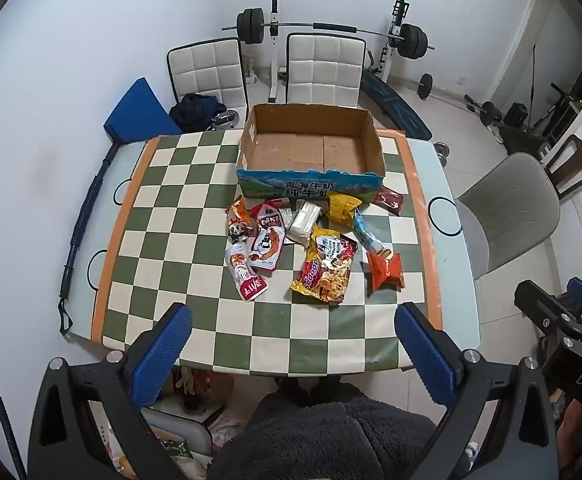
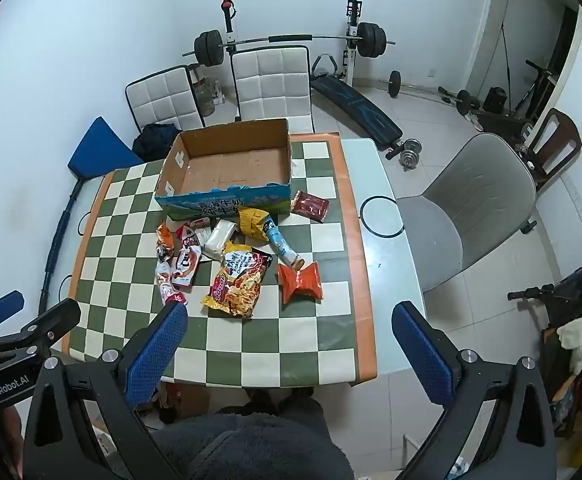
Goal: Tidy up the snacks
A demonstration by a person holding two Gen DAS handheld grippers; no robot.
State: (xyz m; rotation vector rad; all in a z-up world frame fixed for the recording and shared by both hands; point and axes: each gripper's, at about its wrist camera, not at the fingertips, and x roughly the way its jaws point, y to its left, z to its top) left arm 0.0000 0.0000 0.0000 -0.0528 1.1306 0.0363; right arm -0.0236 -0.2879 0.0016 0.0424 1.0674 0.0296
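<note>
Left wrist: snacks beyond left gripper.

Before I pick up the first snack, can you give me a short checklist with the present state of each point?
1. Left gripper open, nothing between the jaws: ok.
2. Right gripper open, nothing between the jaws: ok.
3. Cardboard box upright, open on top, nothing inside: ok.
4. Snacks loose on the checkered cloth, outside the box: ok.
5. Noodle packet lies flat with nothing on top: ok.
6. Packets sealed: cannot tell.
</note>
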